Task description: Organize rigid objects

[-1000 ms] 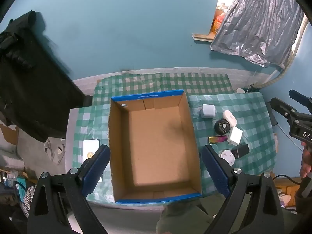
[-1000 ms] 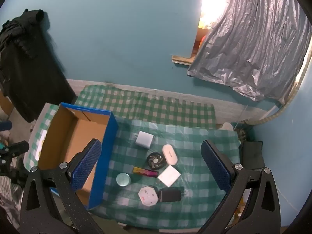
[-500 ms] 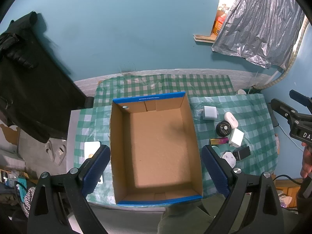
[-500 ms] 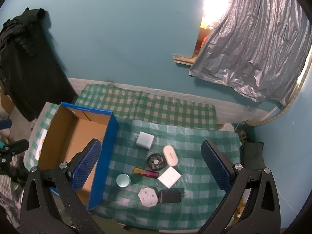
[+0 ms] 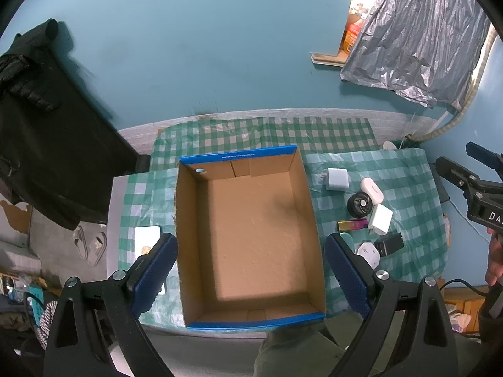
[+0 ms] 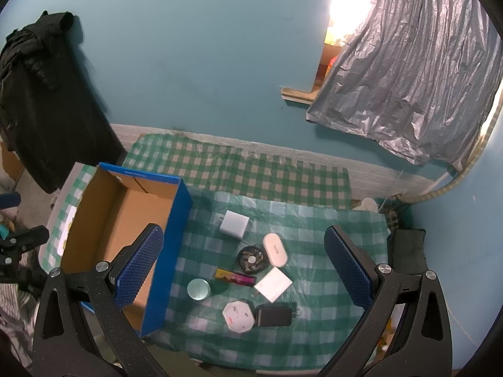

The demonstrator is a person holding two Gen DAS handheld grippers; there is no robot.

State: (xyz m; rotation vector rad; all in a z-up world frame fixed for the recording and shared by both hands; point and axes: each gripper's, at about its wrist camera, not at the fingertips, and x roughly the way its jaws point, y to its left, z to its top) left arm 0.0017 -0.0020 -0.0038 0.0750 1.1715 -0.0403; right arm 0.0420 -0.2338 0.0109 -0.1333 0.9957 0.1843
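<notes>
Hovering high above the worktop, both grippers hold their fingers wide apart with nothing between them. The left gripper hangs over the cardboard box, whose blue-edged walls enclose a bare brown floor. The right gripper looks down on the cluster of small things to the right of the box, all resting on the green checked cloth: a white cube charger farthest back, a white oval case just beside a round black disc, a shiny pink and gold bar, a white square adapter, a pale green round lid nearest the box, a white octagonal plug touching a black adapter. A white card lies on the cloth left of the box, partly behind a left finger. A dark jacket hangs on the teal wall, and a crinkled silver sheet drapes at the right
</notes>
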